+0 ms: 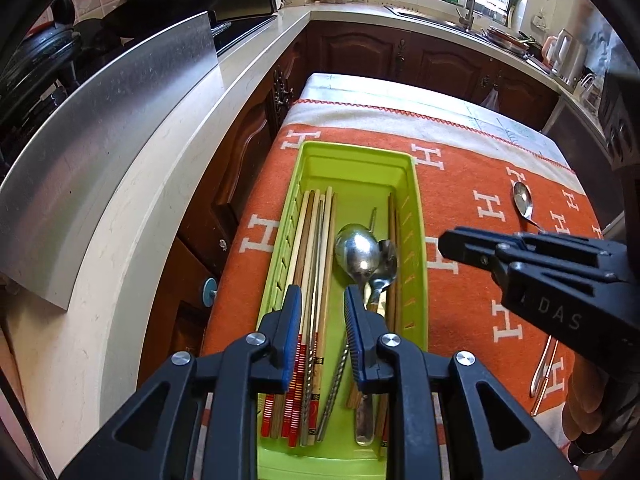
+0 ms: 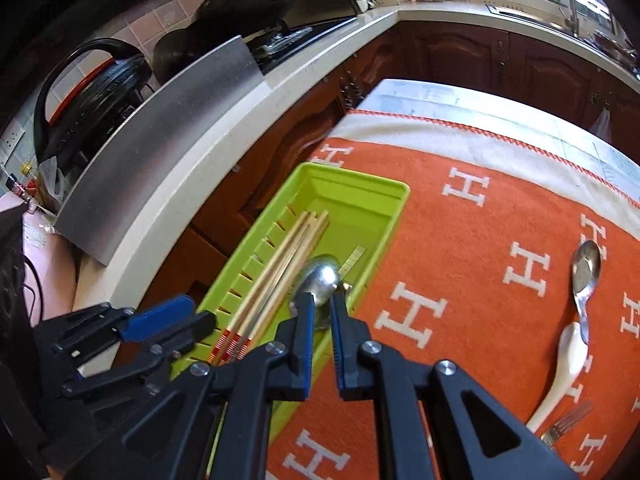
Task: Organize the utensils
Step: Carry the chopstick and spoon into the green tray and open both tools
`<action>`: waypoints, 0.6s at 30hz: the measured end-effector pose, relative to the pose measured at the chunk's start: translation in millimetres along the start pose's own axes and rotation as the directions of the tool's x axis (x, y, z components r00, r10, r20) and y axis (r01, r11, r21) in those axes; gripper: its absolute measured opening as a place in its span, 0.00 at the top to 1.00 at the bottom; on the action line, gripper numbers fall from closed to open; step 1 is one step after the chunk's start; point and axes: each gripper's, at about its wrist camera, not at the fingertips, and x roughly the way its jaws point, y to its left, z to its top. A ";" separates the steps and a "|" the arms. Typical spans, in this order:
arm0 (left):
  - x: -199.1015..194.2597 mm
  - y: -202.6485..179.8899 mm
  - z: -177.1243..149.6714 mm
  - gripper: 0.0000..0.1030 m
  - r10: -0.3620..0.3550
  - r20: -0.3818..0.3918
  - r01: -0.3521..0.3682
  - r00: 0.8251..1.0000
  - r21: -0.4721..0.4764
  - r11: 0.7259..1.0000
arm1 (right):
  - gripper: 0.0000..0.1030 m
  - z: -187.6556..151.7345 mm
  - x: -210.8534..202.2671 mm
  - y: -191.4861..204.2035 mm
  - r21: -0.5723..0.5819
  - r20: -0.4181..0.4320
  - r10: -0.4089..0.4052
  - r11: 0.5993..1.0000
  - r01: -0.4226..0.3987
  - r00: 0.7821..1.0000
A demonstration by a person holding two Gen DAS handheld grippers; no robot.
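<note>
Green tray (image 1: 416, 216) of chopsticks (image 1: 316, 240) under slightly parted left gripper (image 1: 322, 312); right gripper (image 2: 320, 312) narrowly apart, empty.

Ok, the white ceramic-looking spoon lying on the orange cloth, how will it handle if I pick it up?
The glossy white spoon looks glazed, so probably slippery between pads. It seems rigid and may chip if dropped. Its curved handle lies against the small steel spoon, which would likely shift too.

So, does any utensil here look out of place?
Yes. A metal spoon, a white spoon and a fork lie on the orange cloth, outside the green tray.
</note>
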 end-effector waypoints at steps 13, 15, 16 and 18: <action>-10.2 -44.3 3.9 0.73 -0.103 0.002 0.103 0.995 0.053 0.993 | 0.92 -32.0 -26.4 -44.6 0.077 -0.020 -0.068 0.995 0.069 0.998; -11.0 -55.3 3.2 0.73 -0.126 -0.005 0.126 0.992 0.071 0.990 | 0.92 -37.9 -34.1 -53.0 0.097 -0.017 -0.066 0.993 0.067 0.998; -10.8 -59.8 3.8 0.73 -0.134 -0.008 0.134 0.991 0.079 0.988 | 0.92 -41.4 -38.7 -57.6 0.108 -0.015 -0.067 0.992 0.068 0.998; -10.4 -69.2 3.1 0.73 -0.150 -0.014 0.151 0.989 0.095 0.984 | 0.92 -48.7 -48.4 -66.9 0.132 -0.006 -0.071 0.989 0.071 0.997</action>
